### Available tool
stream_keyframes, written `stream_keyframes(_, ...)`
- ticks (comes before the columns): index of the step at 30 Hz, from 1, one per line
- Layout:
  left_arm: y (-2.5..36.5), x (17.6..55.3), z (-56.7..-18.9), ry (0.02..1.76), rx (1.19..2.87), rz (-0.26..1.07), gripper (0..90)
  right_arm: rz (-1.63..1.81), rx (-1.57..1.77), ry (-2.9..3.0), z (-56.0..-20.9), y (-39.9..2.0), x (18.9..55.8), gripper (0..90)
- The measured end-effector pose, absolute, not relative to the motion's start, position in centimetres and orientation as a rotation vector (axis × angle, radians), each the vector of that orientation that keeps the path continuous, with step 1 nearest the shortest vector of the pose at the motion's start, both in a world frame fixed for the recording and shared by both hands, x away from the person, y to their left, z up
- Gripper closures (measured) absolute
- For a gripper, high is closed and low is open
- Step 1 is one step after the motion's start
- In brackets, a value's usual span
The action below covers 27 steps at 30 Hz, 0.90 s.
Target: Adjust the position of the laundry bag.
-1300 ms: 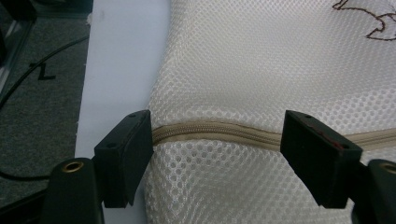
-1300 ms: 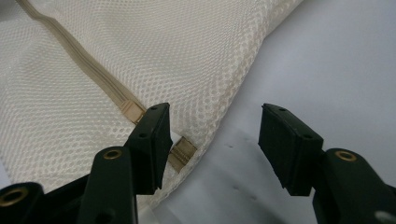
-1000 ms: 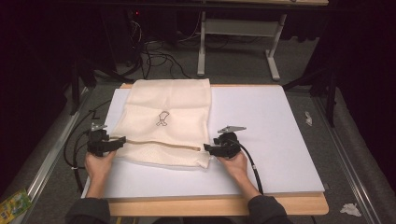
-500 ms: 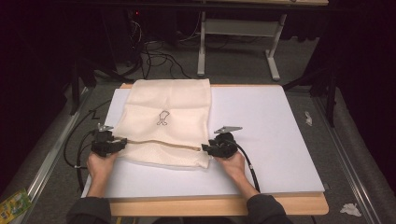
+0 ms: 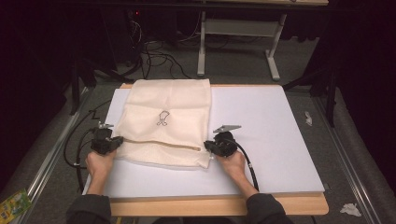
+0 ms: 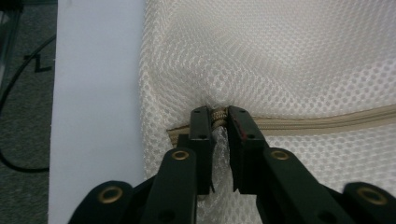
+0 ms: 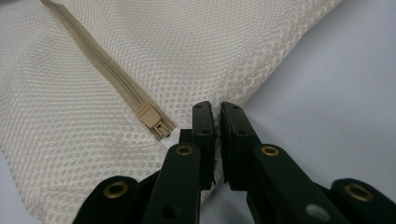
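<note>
A cream mesh fabric bag (image 5: pixel 163 121) with a tan zipper (image 7: pixel 100 70) and small dark emblem (image 5: pixel 162 118) is spread flat on the white counter (image 5: pixel 271 135). Having just closed, the left gripper (image 6: pixel 218 114) fingers pinch its zipper end, the right gripper (image 7: pixel 215 108) fingers its edge.

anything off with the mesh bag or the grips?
Nothing damaged or spilled. The mesh bag lies slightly skewed on the white board. Both claws have just been closing: the left claw pinches bunched mesh at the zipper's end, and the right claw clamps the bag's edge beside the zipper pull.
</note>
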State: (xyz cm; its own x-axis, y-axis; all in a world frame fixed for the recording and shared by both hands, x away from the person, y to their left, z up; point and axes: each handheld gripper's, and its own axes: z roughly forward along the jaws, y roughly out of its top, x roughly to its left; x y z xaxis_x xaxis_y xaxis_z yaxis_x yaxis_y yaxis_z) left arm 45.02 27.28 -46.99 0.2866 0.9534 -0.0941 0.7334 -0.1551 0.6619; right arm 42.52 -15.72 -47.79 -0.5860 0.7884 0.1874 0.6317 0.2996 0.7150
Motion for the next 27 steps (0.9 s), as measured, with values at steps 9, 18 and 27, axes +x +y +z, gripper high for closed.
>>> stream_keyframes(9, 27.7, 44.5, -46.9, 1.469, 1.899, 0.450, 84.3, 1.157, 1.287, 2.349, -47.3, -15.8, 42.2, 87.7)
stream_keyframes(18, 26.8, 44.0, -46.6, 1.410, 1.910, 0.424, 84.3, 1.163, 1.306, 2.317, -46.9, -17.3, 42.0, 88.0)
stream_keyframes(27, 25.4, 43.6, -46.5, 1.371, 1.901, 0.363, 84.3, 1.171, 1.326, 2.288, -46.6, -19.2, 41.8, 88.1)
